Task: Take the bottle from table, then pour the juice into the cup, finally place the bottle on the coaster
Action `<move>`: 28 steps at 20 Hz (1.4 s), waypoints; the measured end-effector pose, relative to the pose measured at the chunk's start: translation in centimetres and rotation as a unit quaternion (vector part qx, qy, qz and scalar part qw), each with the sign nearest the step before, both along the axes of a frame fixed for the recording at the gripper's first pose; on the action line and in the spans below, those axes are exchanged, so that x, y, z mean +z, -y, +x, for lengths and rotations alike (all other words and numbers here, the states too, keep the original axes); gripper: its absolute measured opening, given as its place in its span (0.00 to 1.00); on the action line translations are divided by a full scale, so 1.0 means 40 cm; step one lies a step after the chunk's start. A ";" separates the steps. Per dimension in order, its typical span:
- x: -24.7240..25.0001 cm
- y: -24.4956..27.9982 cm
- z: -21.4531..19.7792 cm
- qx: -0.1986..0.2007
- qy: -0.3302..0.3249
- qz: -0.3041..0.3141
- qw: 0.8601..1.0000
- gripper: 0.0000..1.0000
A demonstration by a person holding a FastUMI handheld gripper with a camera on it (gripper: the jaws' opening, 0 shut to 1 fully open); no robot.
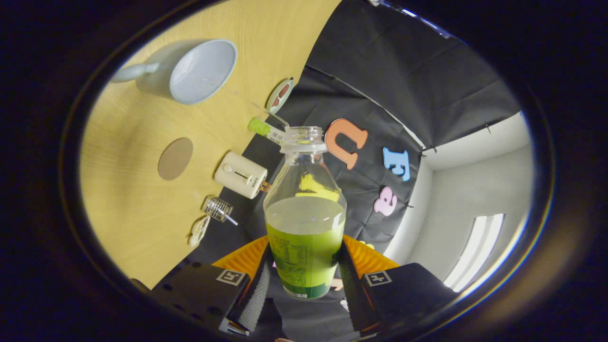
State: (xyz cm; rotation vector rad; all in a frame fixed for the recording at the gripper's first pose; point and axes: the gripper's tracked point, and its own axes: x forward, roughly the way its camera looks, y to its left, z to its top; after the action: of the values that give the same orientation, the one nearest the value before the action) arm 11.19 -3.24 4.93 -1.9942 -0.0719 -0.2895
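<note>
While the gripper (304, 280) is rolled sideways, so the wooden table (128, 209) runs up one side of the view, its two fingers pinch the lower body of the bottle (305, 218), one pressing each flank. Bottle is uncapped, open neck pointing away from the fingers, with green juice (304, 247) filling the lower part. Beyond it on the table: pale cup (190, 71), empty, round coaster (175, 158) nearer, well apart from the cup. A small cream box (241, 174) lies beside the coaster.
</note>
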 end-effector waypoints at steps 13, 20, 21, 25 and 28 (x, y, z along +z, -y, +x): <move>-0.112 0.039 -0.024 -0.024 -0.052 0.248 0.967 0.76; -0.141 0.035 -0.052 -0.028 -0.090 0.476 0.874 0.76; -0.135 0.034 -0.053 -0.023 -0.089 0.500 0.861 0.77; -0.090 0.038 -0.047 0.006 -0.082 0.592 0.802 0.76; -0.045 0.037 -0.036 0.035 -0.073 0.664 0.743 0.76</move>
State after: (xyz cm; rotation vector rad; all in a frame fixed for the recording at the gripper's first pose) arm 9.74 -4.70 3.15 -0.5588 0.1380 -0.0622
